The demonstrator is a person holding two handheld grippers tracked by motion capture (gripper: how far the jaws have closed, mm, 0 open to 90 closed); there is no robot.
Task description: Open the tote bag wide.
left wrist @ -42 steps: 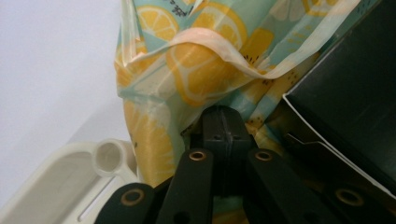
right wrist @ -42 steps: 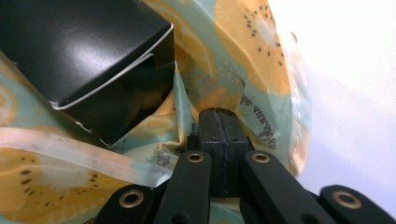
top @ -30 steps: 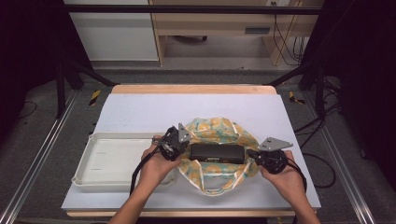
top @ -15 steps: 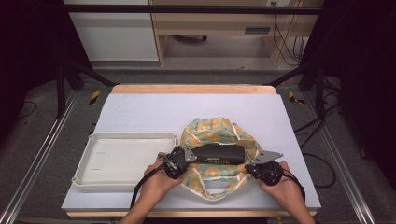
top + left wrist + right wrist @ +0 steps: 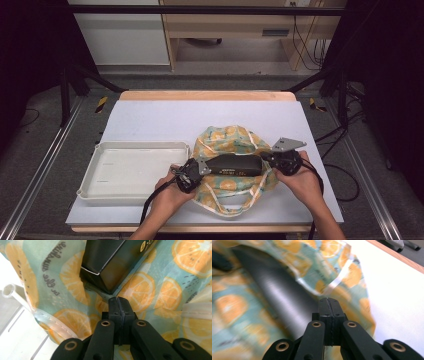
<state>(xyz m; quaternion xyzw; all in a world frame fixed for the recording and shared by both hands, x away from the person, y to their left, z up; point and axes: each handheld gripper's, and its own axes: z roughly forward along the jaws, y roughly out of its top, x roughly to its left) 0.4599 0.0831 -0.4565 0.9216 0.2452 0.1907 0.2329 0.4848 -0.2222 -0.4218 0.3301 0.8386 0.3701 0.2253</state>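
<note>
High view: a black box lies lengthwise left to right on an orange-print bag on the worktop, with the left tool at one end, the right tool at the other and a bare white tray alongside.

Left gripper view: jaws closed on nothing, just short of the box's corner.

Right gripper view: jaws closed, empty, beside the box.

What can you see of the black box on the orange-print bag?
The black box is long, rectangular, seemingly glossy card with small pale print on top. It lies flat, lengthwise across the table, on the orange-slice bag, whose fabric bunches around it. The left tool, shut, sits at one end; the right tool, shut, at the other. Contact isn't clear.
</note>
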